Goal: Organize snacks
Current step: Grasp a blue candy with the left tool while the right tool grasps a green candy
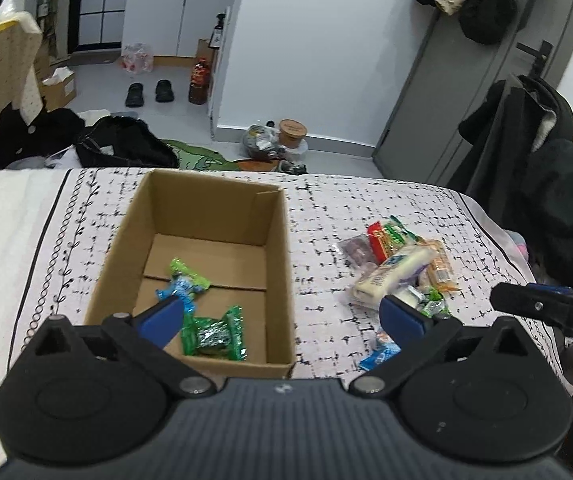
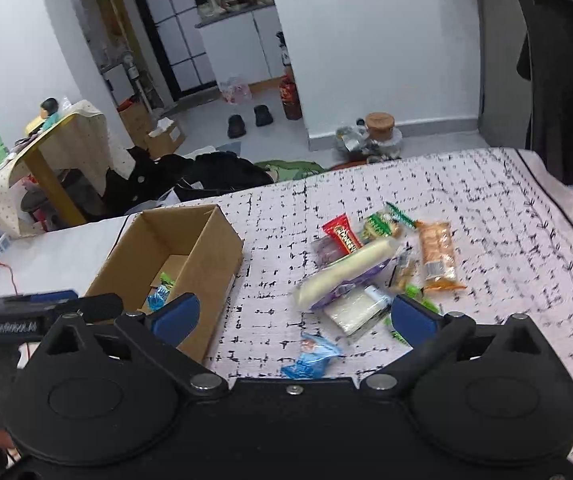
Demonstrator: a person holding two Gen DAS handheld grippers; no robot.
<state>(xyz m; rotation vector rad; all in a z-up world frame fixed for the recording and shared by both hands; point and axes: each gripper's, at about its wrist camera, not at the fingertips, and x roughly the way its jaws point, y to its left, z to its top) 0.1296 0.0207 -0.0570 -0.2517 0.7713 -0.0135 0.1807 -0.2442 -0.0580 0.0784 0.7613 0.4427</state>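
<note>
The cardboard box point(image 1: 206, 264) stands open-topped on the bed point(image 1: 318, 208), its four walls fencing in a floor that is mostly bare, with three wrapped candies point(image 1: 210, 332) toward its near wall. A strip of bare bedspread separates the box's right wall from the snack pile point(image 2: 382, 264). A blue packet point(image 2: 310, 356) lies apart near the bed's near edge. The far right corner of the bed carries nothing.

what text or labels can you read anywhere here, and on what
"GenRobot.AI", roughly, blurred: on the side of the left tool as the right wrist view shows it.
Red snack packet: yellow lettering, too blurred to read.
Orange cracker pack, green candy wrappers, blue candy wrapper: print too small to read.
</note>
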